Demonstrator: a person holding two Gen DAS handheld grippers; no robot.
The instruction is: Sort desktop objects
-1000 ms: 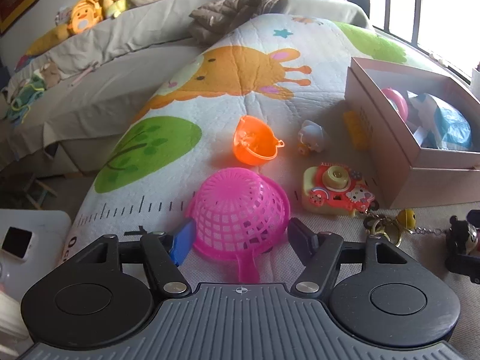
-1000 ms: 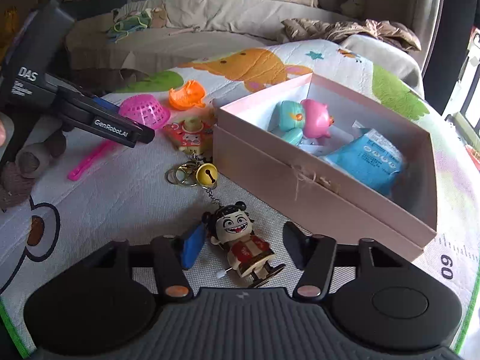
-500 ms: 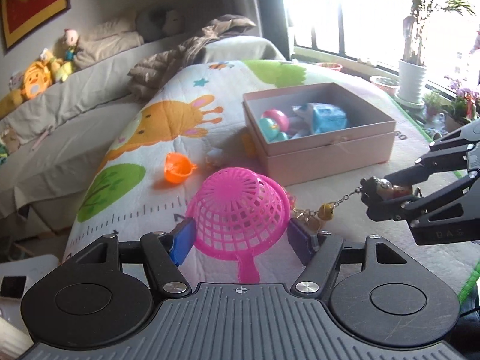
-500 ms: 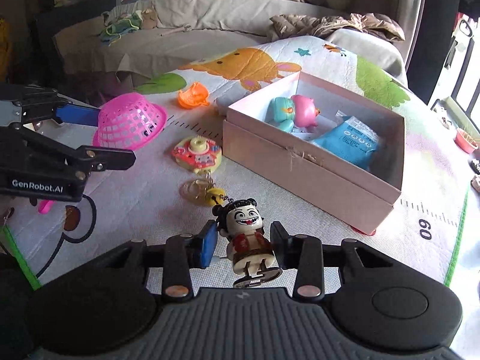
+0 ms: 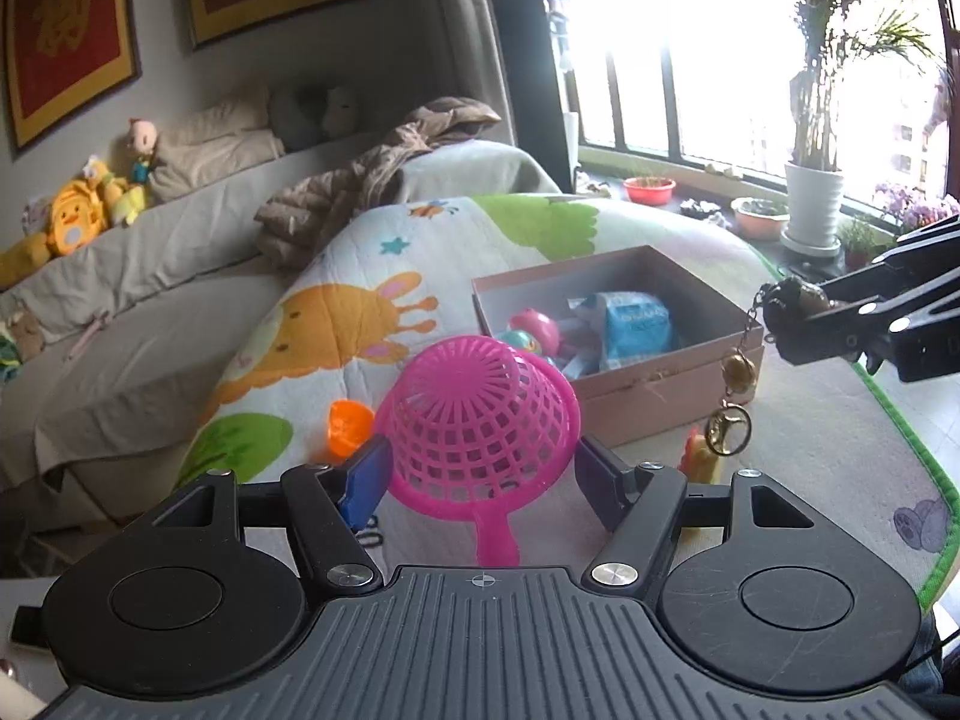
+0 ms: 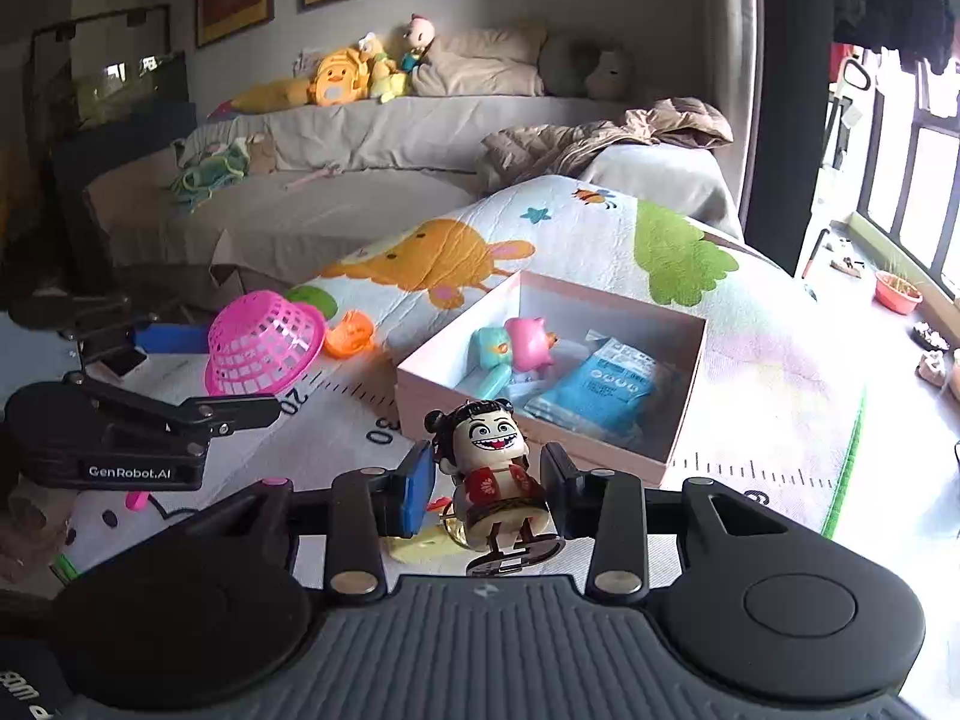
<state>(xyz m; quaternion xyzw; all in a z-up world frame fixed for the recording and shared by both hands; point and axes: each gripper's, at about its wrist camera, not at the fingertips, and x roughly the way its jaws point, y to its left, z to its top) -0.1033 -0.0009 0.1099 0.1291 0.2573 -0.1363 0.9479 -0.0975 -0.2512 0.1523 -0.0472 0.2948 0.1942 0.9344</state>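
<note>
Two grippers, one toy each: my left gripper (image 5: 480,471) clamps the pink basket (image 5: 480,420), my right gripper (image 6: 487,480) the doll (image 6: 492,468). Only the left view shows its keychain (image 5: 733,405).

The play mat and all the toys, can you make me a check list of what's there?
Surface: play mat with animal prints.
Job's things: pink basket in the left tool; doll keychain in the right tool, both lifted; open box holds toys and a blue packet.
Clutter: orange toy on the mat.
Grippers: both shut on toys.
Cables: nothing seen.
Surroundings: sofa with plush toys, window, potted plants.
</note>
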